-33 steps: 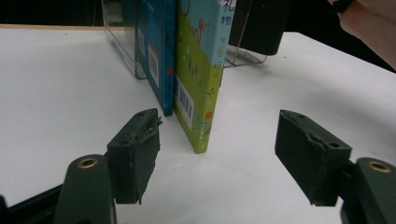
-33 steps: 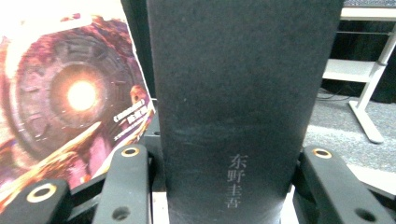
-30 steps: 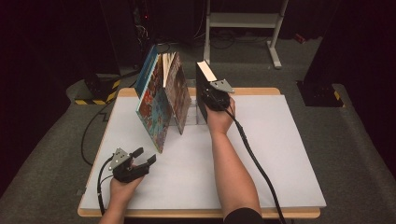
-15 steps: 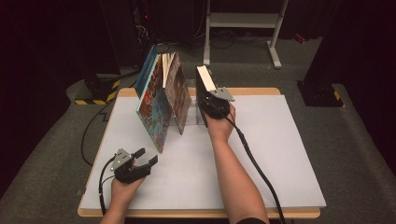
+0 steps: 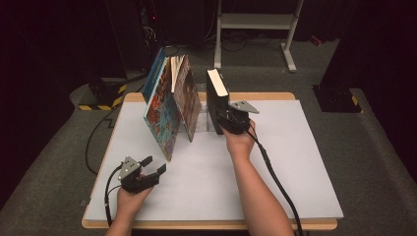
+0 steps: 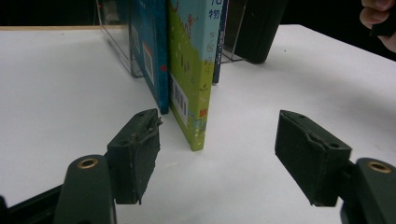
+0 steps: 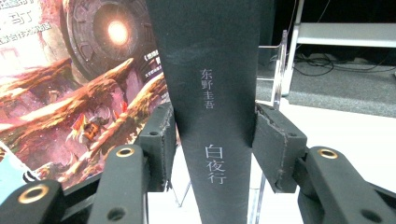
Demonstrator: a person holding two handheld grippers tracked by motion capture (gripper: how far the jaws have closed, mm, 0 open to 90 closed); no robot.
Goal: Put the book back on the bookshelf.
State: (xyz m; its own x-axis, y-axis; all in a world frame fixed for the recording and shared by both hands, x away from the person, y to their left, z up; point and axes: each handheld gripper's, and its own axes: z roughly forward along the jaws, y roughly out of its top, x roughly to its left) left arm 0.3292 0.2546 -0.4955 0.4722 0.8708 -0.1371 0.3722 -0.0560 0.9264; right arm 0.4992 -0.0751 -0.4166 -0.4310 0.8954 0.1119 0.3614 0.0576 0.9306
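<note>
The right gripper (image 5: 223, 114) stands at the black book (image 5: 215, 96), its jaws on either side of the spine. In the right gripper view the two pads (image 7: 161, 140) press the spine of the black book (image 7: 212, 107) from left and right; the jaws have just been closing, with the book between them. The book stands upright on the table (image 5: 295, 162), tilted a little, against a clear stand (image 7: 275, 84) whose upright shows just right of it. Whether the book's foot touches the stand's base is hard to tell, since the gripper hides it.

Left of the black book lean the picture books (image 5: 169, 105), fanned apart at the top, their covers facing the near left of the table. In the right gripper view a fiery cover (image 7: 84, 84) sits just left of the black book.

The left gripper (image 5: 150, 169) rests well apart from the black book, toward the near left corner of the table, held in a hand (image 5: 129, 201). Its jaws are spread and hold nothing. In the left gripper view its pads (image 6: 135, 154) flank bare table, and a green book (image 6: 189, 88) stands beyond them, with the black book (image 6: 257, 28) behind it to the right.
</note>
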